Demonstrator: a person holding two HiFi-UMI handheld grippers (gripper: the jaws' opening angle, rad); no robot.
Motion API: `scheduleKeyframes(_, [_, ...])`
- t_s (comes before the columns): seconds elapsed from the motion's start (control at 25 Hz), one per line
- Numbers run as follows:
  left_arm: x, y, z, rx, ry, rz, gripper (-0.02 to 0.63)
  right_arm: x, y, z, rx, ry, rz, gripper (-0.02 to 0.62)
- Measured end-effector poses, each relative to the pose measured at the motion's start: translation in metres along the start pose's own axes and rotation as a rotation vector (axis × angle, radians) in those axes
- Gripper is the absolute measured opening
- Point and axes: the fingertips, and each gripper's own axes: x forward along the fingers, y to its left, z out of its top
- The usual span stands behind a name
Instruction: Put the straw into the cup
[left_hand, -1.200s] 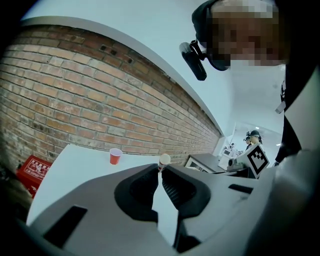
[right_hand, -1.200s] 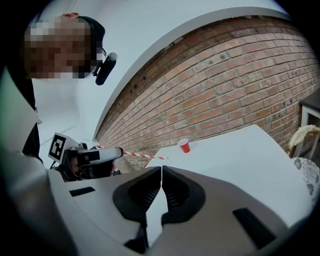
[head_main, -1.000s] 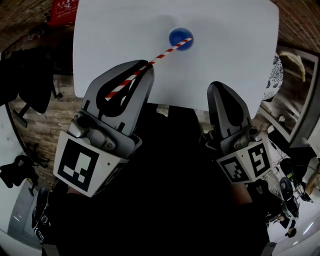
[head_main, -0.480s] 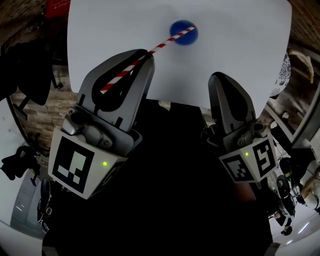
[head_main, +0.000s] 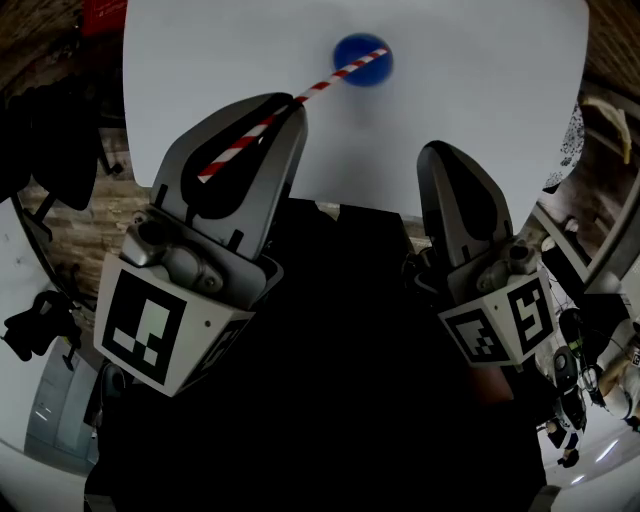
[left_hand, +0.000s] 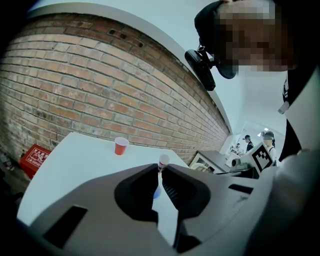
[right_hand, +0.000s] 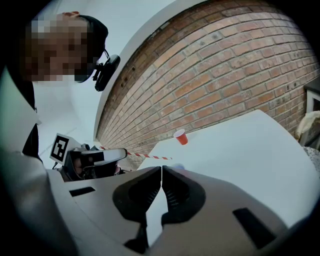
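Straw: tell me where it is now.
Head view, left side: the straw is clamped by the left gripper and slants up-right, its far end over the blue cup on the white table.

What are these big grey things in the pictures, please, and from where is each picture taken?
There is no robot arm. A person holds a two-jaw tool, a gripper, in each hand. The head view looks down from a camera on the person's head. The other two views come from a camera riding on each gripper. The left gripper is shut on a red-and-white straw, whose far end shows over a blue cup on the white table. The right gripper is shut and empty. A red cup stands farther back.
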Motion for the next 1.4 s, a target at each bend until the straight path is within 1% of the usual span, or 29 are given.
scheduleKeyframes(0.4, [0.020,0.010,-0.004,-0.011,0.021,0.010,0.038,0.011,-0.016,0.000,0.018,0.027,-0.001,0.028])
scheduleKeyframes(0.52, [0.026,0.011,-0.006,-0.010,0.023,0.002,0.038,0.013,-0.021,0.001,0.022,0.031,0.000,0.028])
scheduleKeyframes(0.64, [0.033,0.012,-0.005,-0.032,0.021,-0.007,0.038,0.016,-0.024,0.003,0.027,0.035,-0.001,0.028])
scheduleKeyframes(0.8, [0.042,0.018,-0.005,-0.037,0.032,-0.005,0.038,0.024,-0.030,0.005,0.043,0.042,-0.003,0.028])
scheduleKeyframes(0.96, [0.049,0.021,-0.012,-0.019,0.068,-0.007,0.038,0.027,-0.036,0.003,0.056,0.049,-0.006,0.028])
scheduleKeyframes(1.12, [0.059,0.024,-0.010,-0.040,0.065,-0.023,0.038,0.036,-0.039,0.005,0.068,0.055,-0.007,0.028])
scheduleKeyframes(1.2, [0.063,0.025,-0.011,-0.031,0.077,-0.016,0.038,0.036,-0.042,0.005,0.067,0.057,-0.011,0.028])
scheduleKeyframes(1.32, [0.070,0.031,-0.015,0.010,0.108,0.016,0.038,0.039,-0.045,0.005,0.052,0.065,-0.019,0.028])
scheduleKeyframes(1.4, [0.076,0.034,-0.018,0.017,0.123,0.022,0.038,0.042,-0.050,0.005,0.053,0.071,-0.021,0.028])
